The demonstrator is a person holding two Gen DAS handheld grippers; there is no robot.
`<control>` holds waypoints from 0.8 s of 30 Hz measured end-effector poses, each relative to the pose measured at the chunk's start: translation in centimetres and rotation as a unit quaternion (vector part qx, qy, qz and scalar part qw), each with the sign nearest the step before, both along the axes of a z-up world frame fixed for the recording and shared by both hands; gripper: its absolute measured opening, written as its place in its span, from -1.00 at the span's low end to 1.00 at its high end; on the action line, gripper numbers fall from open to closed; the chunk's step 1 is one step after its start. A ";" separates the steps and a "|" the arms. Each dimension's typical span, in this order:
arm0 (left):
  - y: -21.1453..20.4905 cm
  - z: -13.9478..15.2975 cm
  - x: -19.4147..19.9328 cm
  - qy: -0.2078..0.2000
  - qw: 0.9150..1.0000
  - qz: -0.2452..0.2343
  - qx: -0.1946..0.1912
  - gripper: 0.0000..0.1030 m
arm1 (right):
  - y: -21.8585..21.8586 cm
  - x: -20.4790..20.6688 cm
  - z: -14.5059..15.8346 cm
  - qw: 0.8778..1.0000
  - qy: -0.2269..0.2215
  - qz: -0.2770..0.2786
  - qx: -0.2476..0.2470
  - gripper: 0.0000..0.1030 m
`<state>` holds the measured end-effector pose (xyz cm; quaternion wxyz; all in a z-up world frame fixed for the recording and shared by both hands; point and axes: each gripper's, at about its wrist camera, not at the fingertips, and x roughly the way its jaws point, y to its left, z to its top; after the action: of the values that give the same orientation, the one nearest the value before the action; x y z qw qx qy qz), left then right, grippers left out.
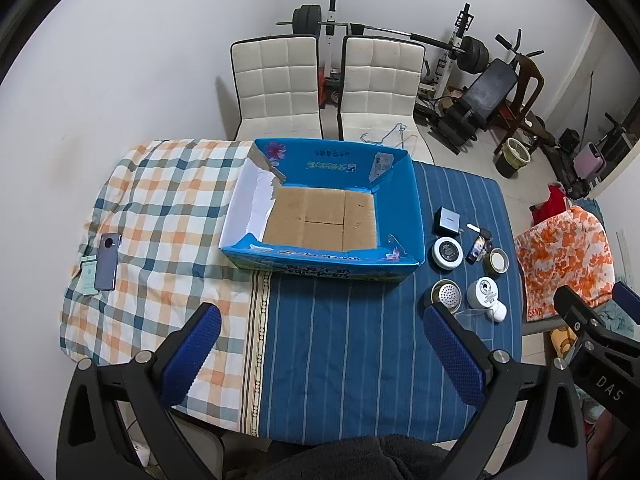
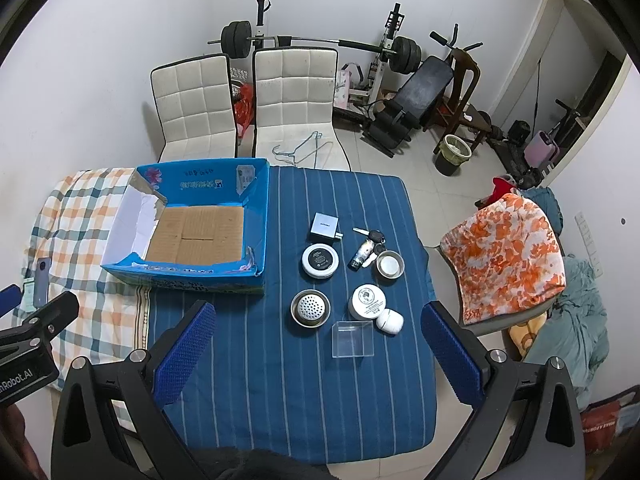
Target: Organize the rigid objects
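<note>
An empty blue cardboard box [image 1: 404, 200] [image 2: 256, 208] with a brown floor sits mid-table. Right of it lies a cluster of small rigid items: a square grey box [image 2: 325, 226], a round black-and-white tin [image 2: 320, 261], keys [image 2: 374, 235], a small dark bottle [image 2: 362, 255], a metal cup [image 2: 389, 264], a perforated metal strainer [image 2: 310, 307], a white jar [image 2: 367, 301], a white egg-shaped case [image 2: 389, 321] and a clear plastic box [image 2: 352, 339]. My left gripper [image 1: 320, 356] hovers open before the cardboard box. My right gripper [image 2: 318, 358] hovers open above the near table edge, just short of the cluster.
A phone [image 1: 108, 256] and a card lie on the checked cloth at the left. Two white chairs [image 1: 276, 80] stand behind the table, gym equipment [image 2: 400, 80] beyond. An orange-patterned cloth on a chair [image 2: 504, 256] is at the right.
</note>
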<state>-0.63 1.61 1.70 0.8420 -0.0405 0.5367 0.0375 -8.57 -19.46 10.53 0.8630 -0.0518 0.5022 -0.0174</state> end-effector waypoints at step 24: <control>-19.1 -14.5 21.1 0.074 0.987 -0.138 -0.046 0.98 | -23.1 18.7 -23.3 0.962 0.169 -0.195 0.088 1.00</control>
<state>20.48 -17.47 -12.83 0.7942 -0.0015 0.5992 -0.1010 10.14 -42.54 -12.81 0.7468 0.1208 0.6406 -0.1319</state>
